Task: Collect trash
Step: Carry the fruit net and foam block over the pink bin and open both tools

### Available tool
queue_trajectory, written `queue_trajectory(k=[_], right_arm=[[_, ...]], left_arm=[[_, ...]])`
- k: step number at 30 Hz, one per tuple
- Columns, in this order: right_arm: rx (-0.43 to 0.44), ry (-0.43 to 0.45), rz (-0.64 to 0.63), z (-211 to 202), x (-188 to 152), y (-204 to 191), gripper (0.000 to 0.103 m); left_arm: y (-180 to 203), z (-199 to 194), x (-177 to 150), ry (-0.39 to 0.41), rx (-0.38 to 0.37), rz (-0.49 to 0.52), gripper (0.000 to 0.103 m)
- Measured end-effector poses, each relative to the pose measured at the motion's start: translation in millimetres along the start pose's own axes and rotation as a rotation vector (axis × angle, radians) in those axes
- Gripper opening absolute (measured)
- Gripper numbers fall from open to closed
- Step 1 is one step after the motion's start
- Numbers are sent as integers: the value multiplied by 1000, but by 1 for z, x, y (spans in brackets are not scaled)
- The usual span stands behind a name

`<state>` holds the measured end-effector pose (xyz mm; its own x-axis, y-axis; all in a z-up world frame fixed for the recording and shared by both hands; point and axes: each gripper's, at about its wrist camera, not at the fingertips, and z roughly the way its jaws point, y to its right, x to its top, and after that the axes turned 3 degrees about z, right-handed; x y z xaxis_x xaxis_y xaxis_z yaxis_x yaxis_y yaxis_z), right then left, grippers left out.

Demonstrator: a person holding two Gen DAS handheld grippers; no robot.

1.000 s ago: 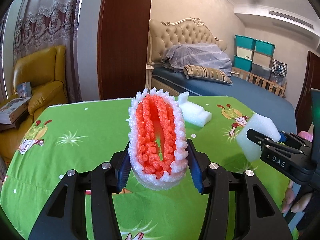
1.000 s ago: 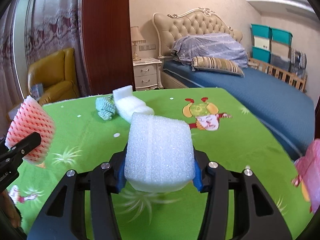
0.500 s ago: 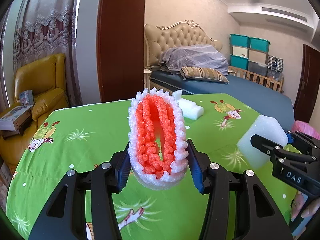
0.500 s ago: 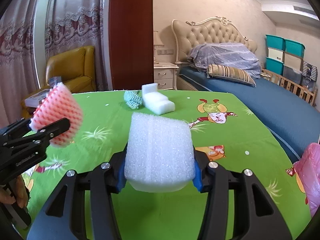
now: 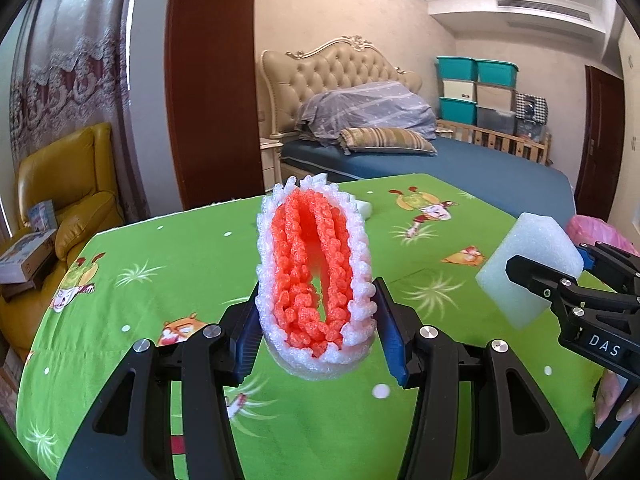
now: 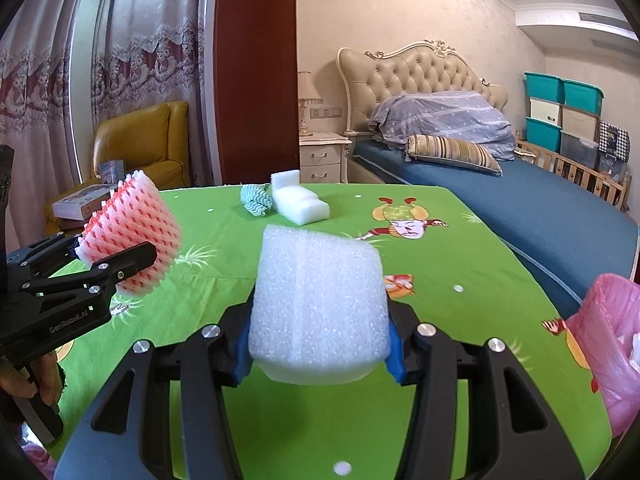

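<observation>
Left gripper [image 5: 316, 344] clamps the red foam net [image 5: 314, 276], frame centre. Right gripper [image 6: 318, 350] grips the white foam block [image 6: 318, 304]. Both lifted, not yet bagged: pink bag [image 6: 612, 344] lower right. Foam piece [image 6: 298, 200] and green rag [image 6: 254, 200] left on table [image 6: 460, 264], upper centre.

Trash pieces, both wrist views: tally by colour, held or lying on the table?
White foam: 2, block in right gripper, stepped piece on table
Red-and-white foam net: 1, in left gripper
Green-and-white wad: 1, on table
Total: 4
</observation>
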<state>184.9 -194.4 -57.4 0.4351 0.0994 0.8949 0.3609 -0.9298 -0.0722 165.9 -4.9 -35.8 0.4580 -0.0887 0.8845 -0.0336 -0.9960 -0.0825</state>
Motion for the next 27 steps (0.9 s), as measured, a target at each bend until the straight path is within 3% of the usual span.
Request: queue_trajectory(k=[14,21,27], right_arm=[[-102,39,3,-44,-20,42,50],[-191,71,-10,-78,-32,69,50],[-272,90,51,-104,-40,113,50]], left_arm=[[54,-6,1,9,-94,100,48],[91,-9,3,32,-180,142,48],[127,-8,10,39,-272,192,48]])
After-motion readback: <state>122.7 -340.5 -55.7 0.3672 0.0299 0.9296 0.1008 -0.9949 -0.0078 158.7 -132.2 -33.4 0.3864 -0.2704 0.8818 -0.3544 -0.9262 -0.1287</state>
